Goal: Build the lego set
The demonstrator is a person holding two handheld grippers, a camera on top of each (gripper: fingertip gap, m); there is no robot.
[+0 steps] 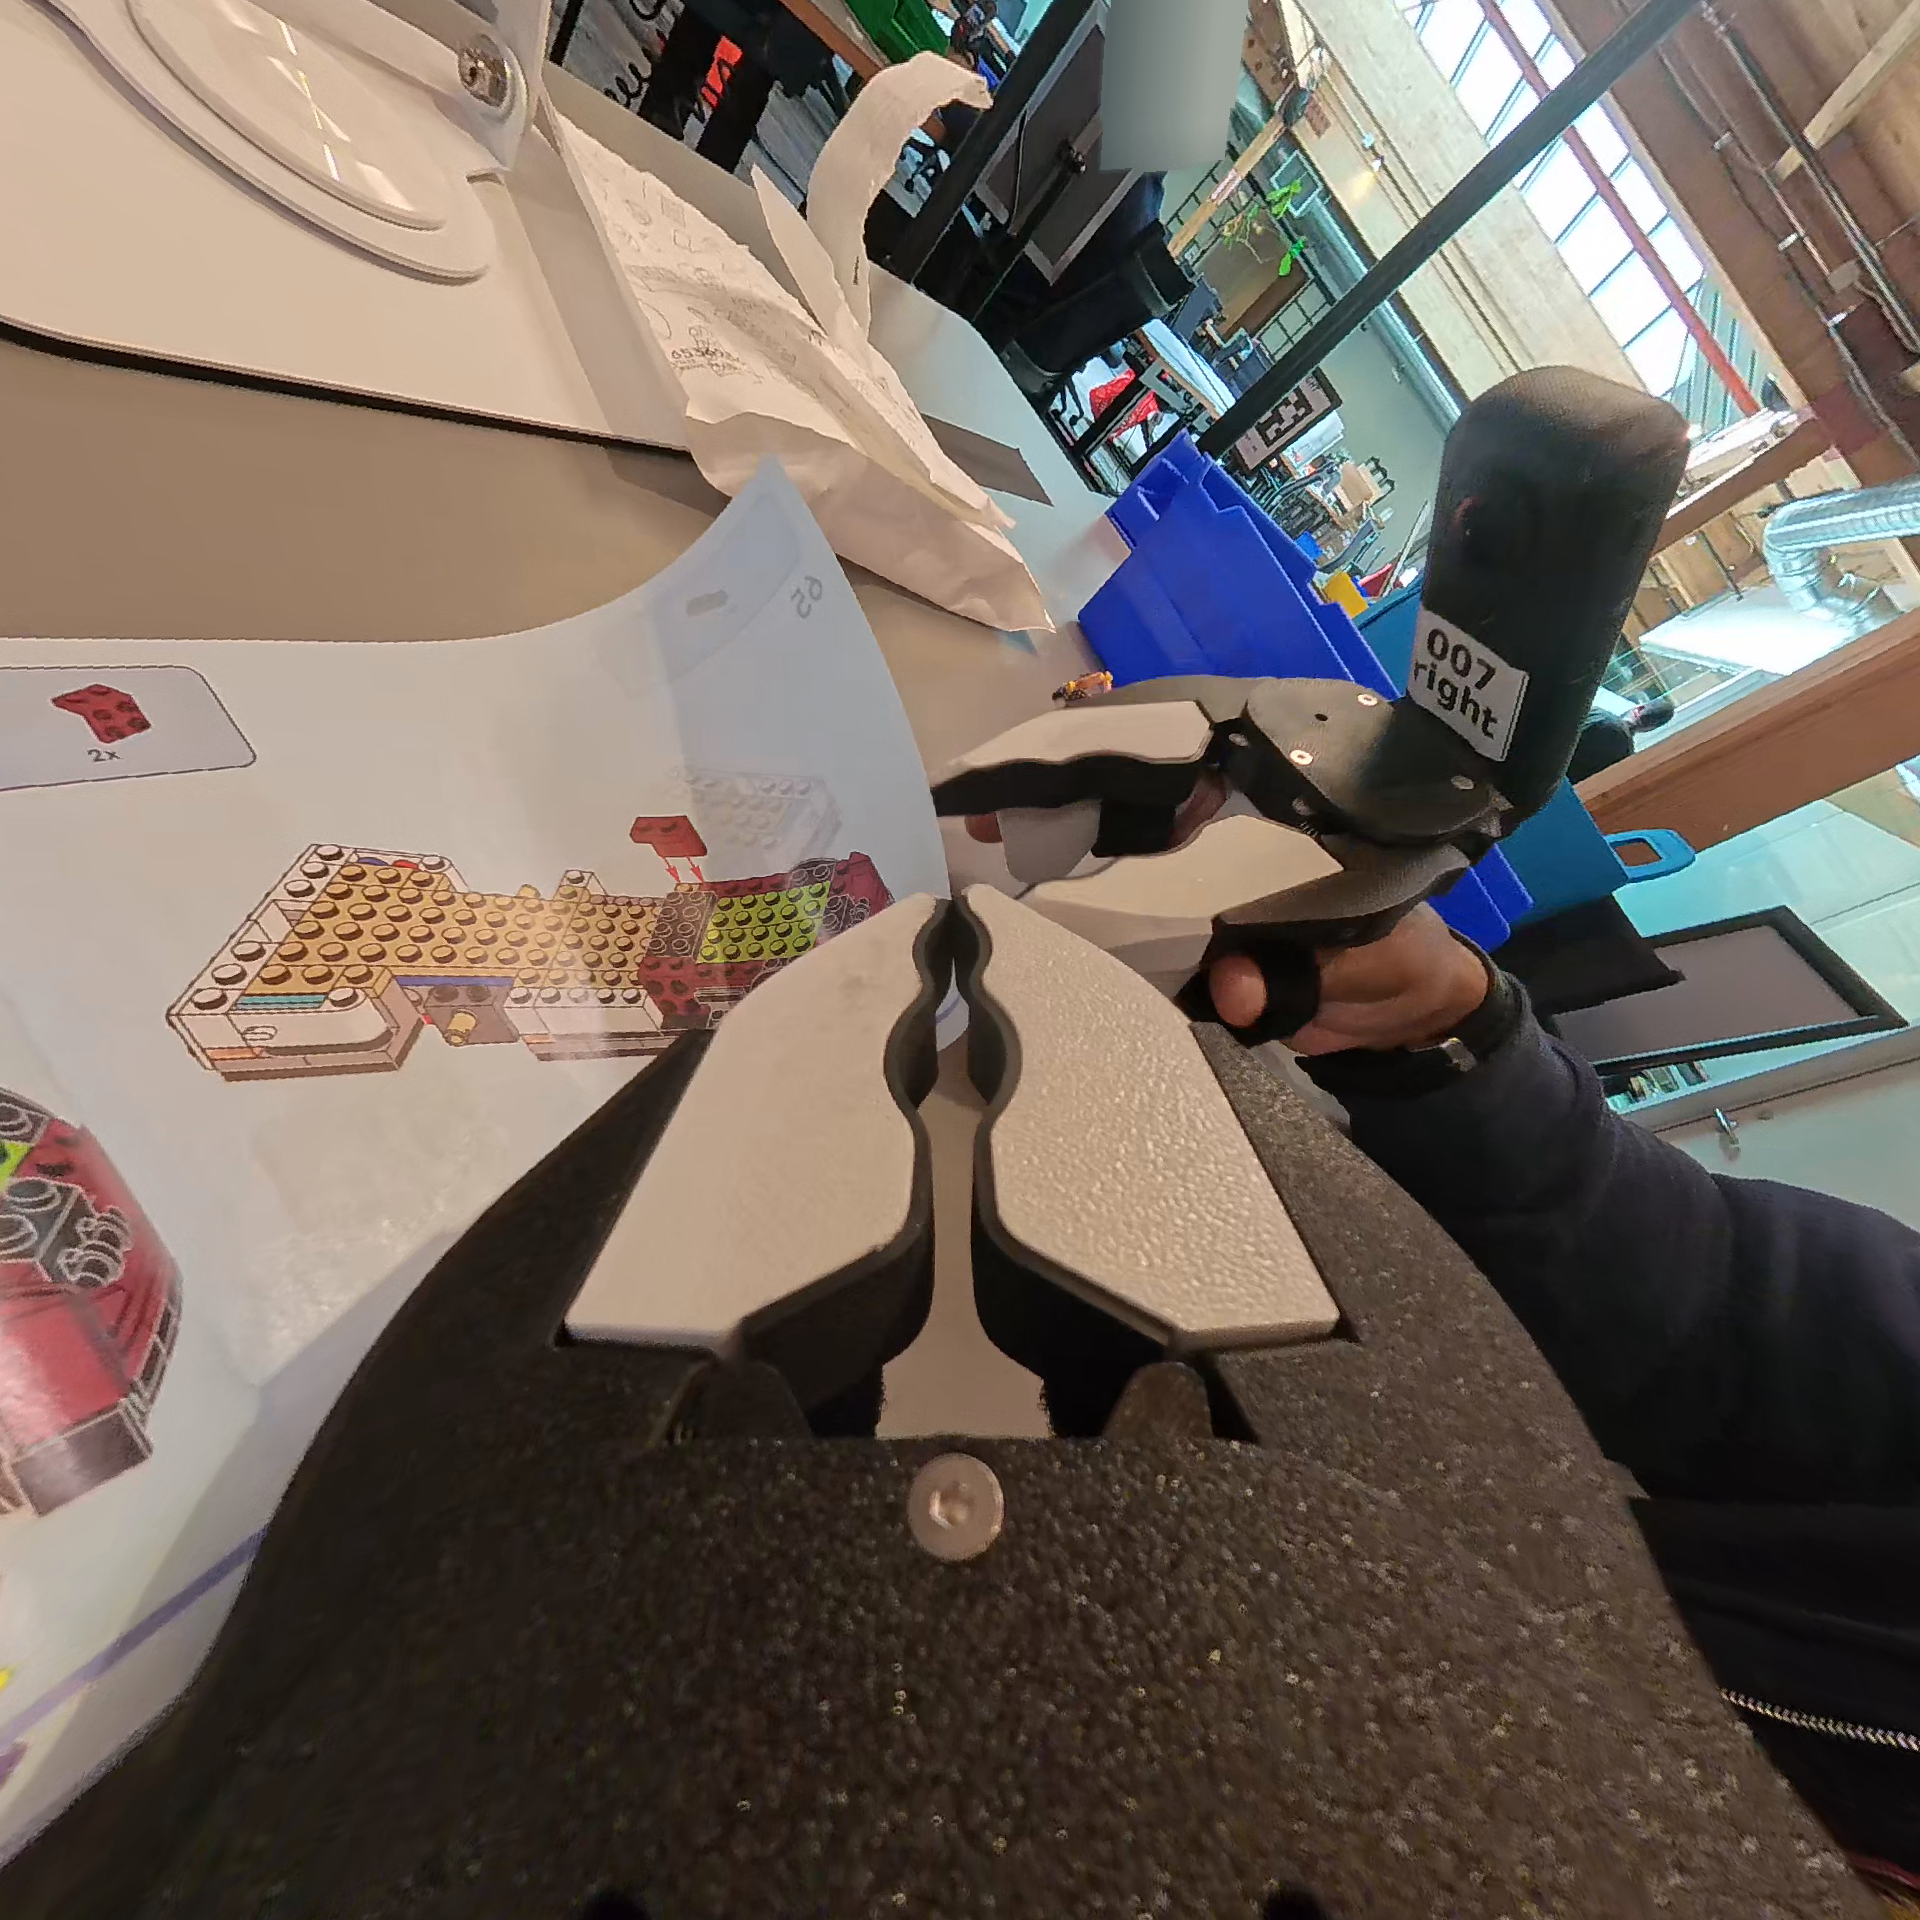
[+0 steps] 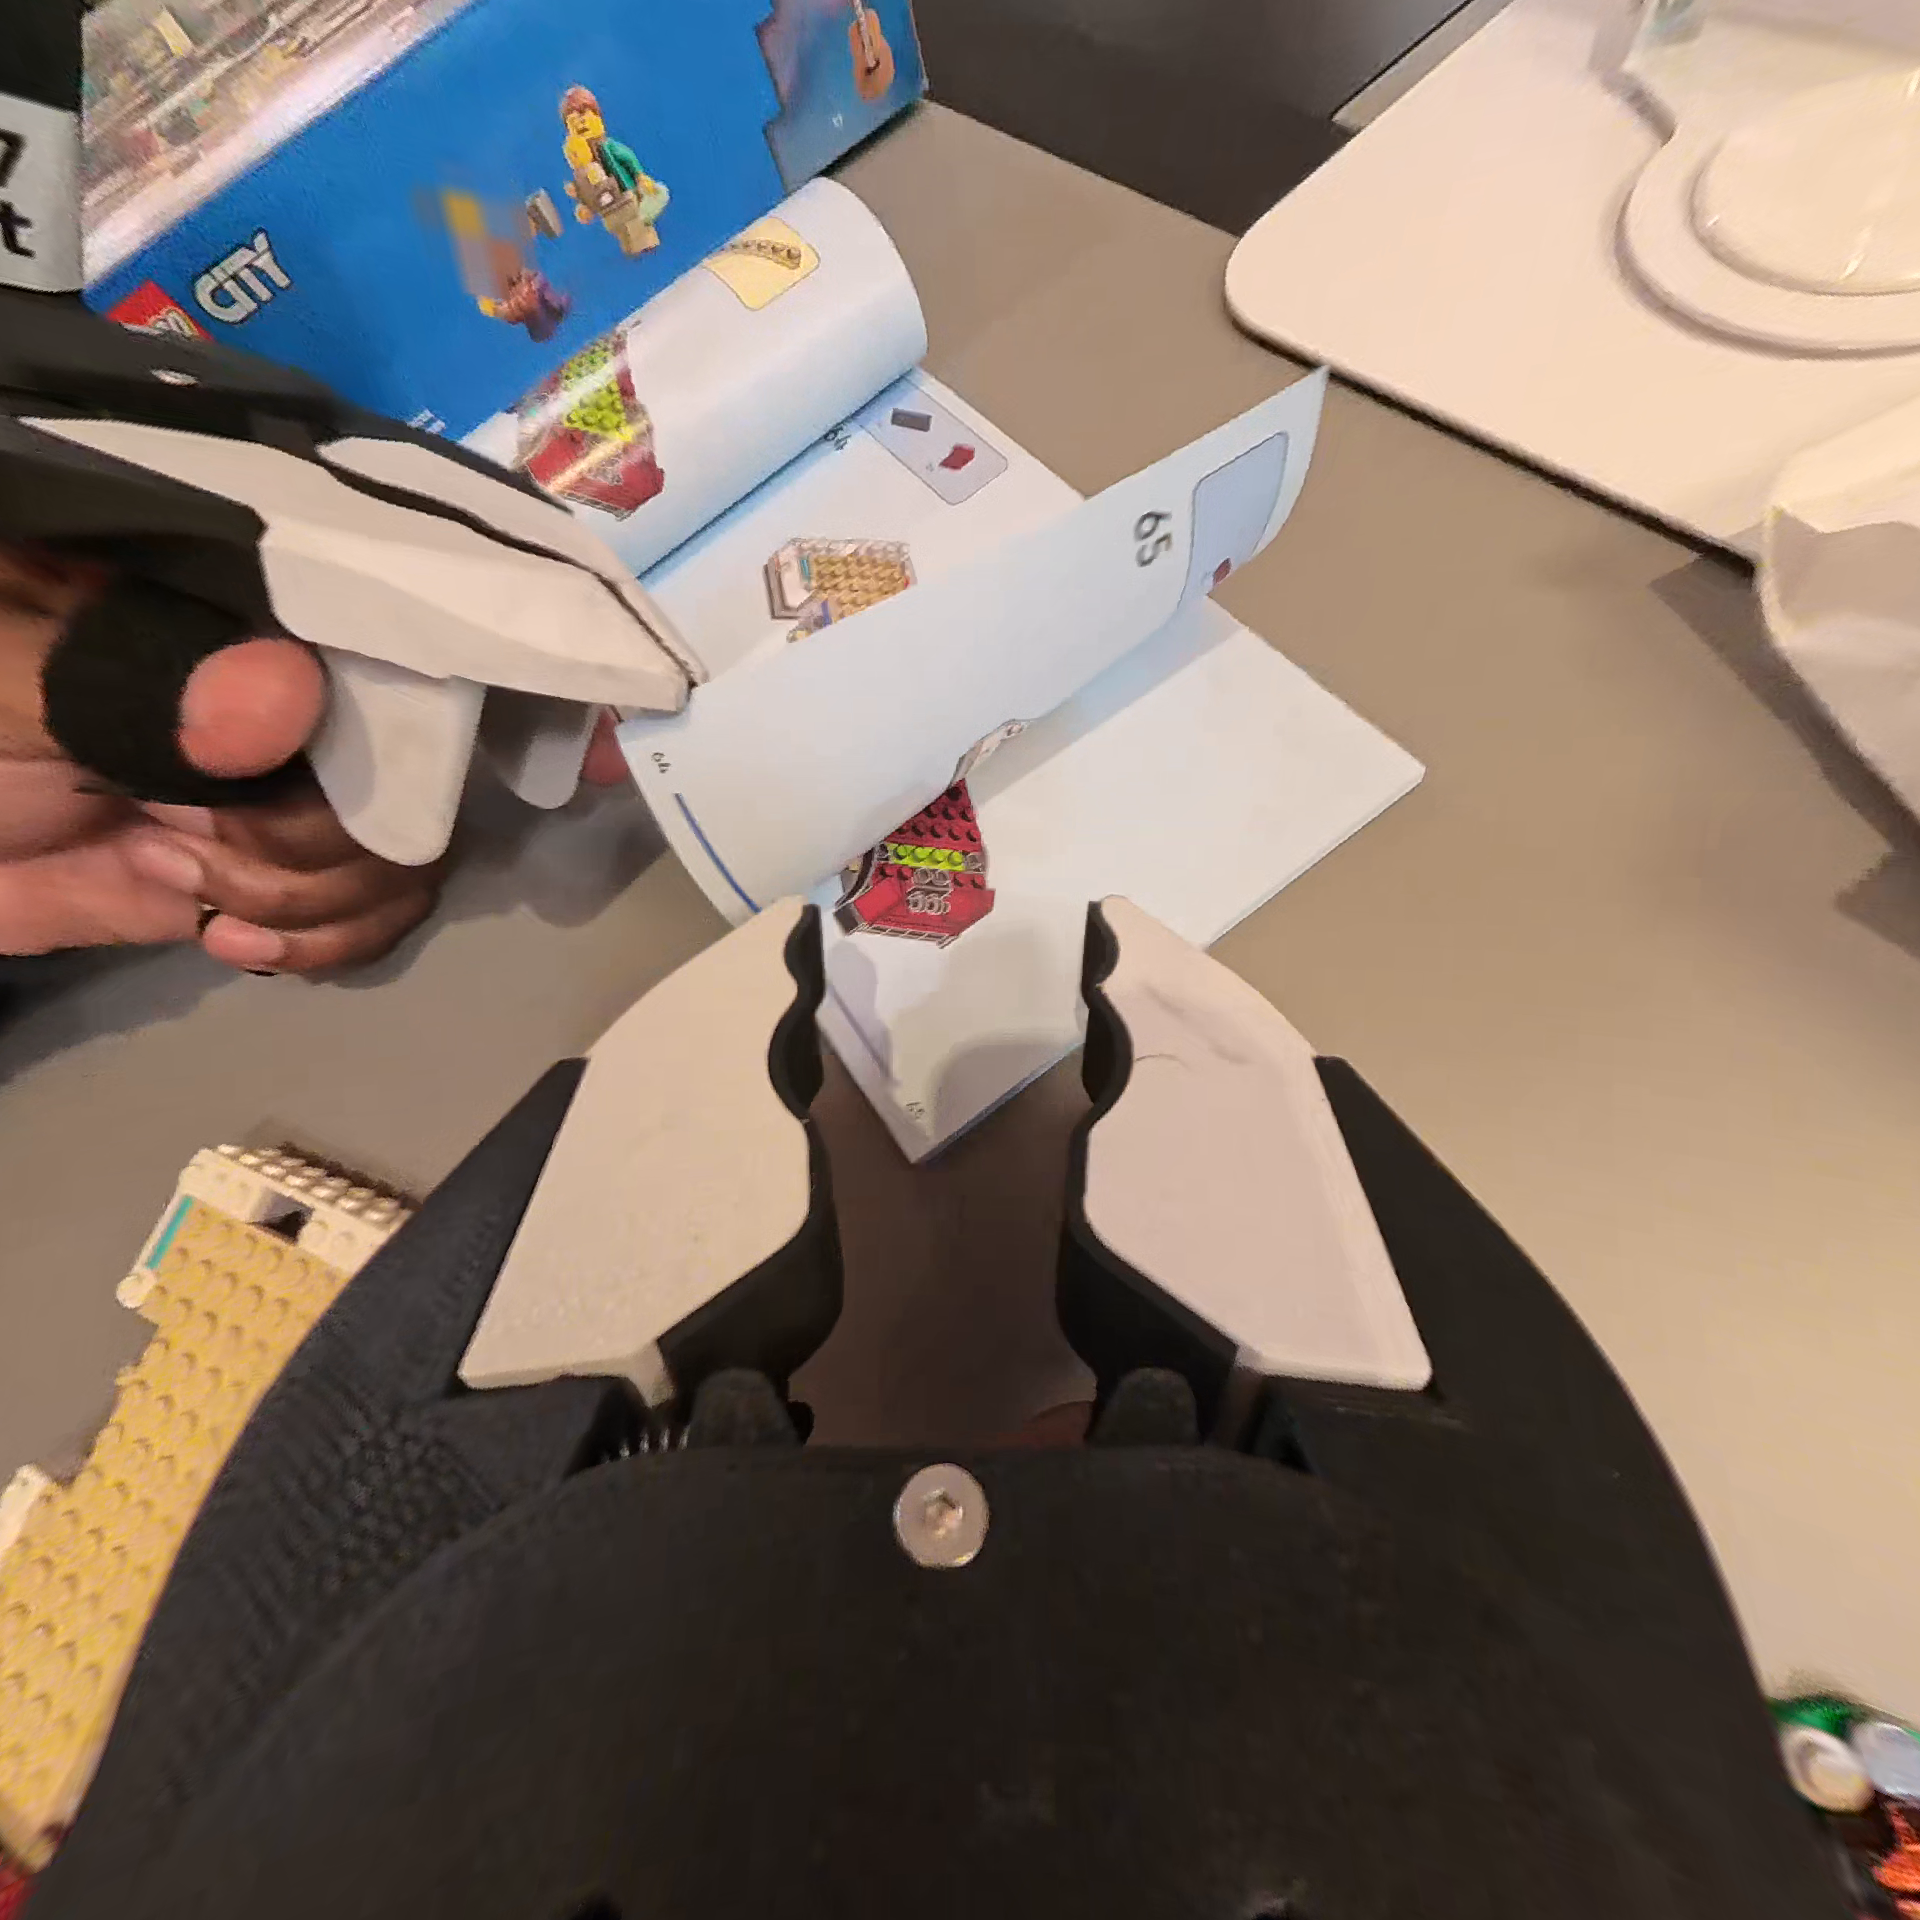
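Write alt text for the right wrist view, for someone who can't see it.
The right gripper hovers with open jaws over an open instruction booklet on a grey table, while the left gripper pinches a lifted page. A blue toy box stands behind.

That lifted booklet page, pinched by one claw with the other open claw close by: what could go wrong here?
The left gripper is shut on just the edge of the lifted page, which bows upward; a sharp pull might crease or tear it, or the page may slip free. The right gripper hangs open just over the booklet near its corner, and could crumple a page if it comes down.
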